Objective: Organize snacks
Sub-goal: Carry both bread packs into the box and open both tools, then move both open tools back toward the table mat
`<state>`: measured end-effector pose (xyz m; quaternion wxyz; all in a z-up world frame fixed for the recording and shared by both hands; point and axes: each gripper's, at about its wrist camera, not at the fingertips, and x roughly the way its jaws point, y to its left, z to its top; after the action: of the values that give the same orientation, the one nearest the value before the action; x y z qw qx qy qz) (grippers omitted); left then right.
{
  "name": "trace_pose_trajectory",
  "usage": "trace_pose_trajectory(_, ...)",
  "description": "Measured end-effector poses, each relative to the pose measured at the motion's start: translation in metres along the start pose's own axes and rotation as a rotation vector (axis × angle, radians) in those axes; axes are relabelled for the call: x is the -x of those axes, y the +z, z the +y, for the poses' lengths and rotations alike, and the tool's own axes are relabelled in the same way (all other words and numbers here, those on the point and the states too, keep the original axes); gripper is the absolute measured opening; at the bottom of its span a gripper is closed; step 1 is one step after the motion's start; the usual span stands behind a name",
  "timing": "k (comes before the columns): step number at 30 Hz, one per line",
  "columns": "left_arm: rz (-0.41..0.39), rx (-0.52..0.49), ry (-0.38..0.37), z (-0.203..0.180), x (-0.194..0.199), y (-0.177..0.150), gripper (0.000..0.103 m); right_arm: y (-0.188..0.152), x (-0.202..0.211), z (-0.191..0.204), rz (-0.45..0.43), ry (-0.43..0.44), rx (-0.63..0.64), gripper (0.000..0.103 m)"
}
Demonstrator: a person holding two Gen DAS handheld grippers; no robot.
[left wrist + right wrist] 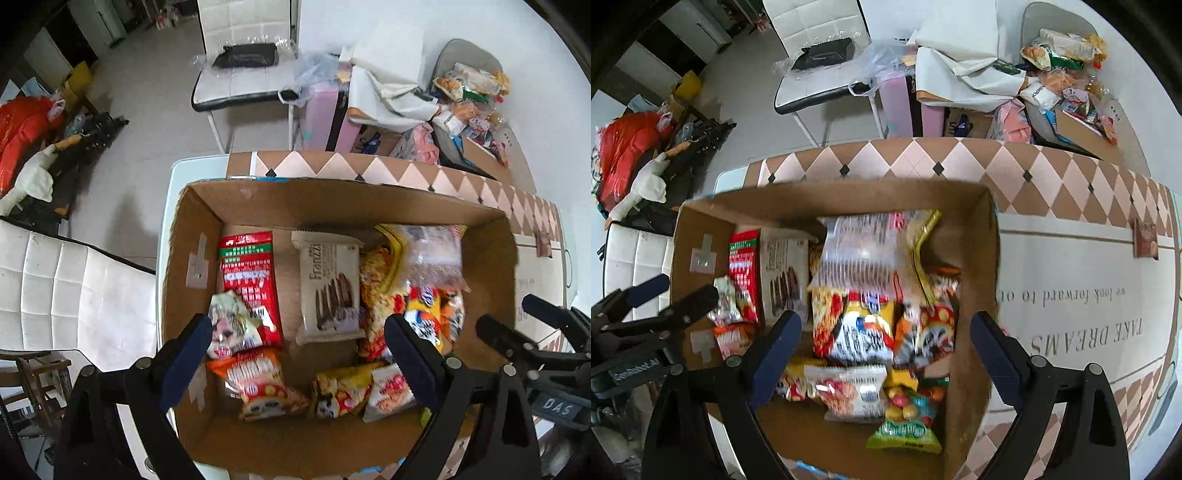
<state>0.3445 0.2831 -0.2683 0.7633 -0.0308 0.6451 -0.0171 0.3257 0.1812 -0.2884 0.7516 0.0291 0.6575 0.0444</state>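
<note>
An open cardboard box (332, 201) stands on the table and holds several snack packets. Among them are a red packet (251, 273), a beige Franzzi wafer pack (328, 284) and a blurred clear bag with a yellow edge (432, 254). My left gripper (297, 328) hangs open over the box's left half, points down, and holds nothing; a small white pack (229, 325) lies by its left finger. My right gripper (884, 325) is open over the right half, above the clear bag (864, 254) and a green candy bag (905, 432). Each gripper shows in the other's view: right gripper (506, 314), left gripper (679, 291).
The table (1071, 295) carries a cloth with a diamond border and lettering, and a small brown packet (1145, 242) lies near its far right. White chairs (236, 88) stand behind and to the left. More snacks (472, 85) are piled on a grey chair at the back right.
</note>
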Motion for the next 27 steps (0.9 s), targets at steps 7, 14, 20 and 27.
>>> trace_pose_trajectory(7, -0.097, 0.01, 0.013, -0.006, 0.037, -0.044, 0.095, -0.052, 0.036, -0.002, -0.067, -0.007, -0.005, 0.095)
trace_pose_trajectory(14, -0.16, 0.003, 0.038, -0.008, 0.073, -0.092, 0.095, -0.101, 0.077, -0.003, -0.13, -0.019, -0.005, 0.095)
trace_pose_trajectory(20, -0.195, -0.009, 0.038, -0.012, 0.102, -0.125, 0.095, -0.137, 0.112, 0.004, -0.177, -0.001, 0.014, 0.095)
trace_pose_trajectory(27, -0.208, 0.003, 0.023, -0.019, 0.12, -0.143, 0.095, -0.166, 0.134, 0.009, -0.181, 0.065, 0.026, 0.095)
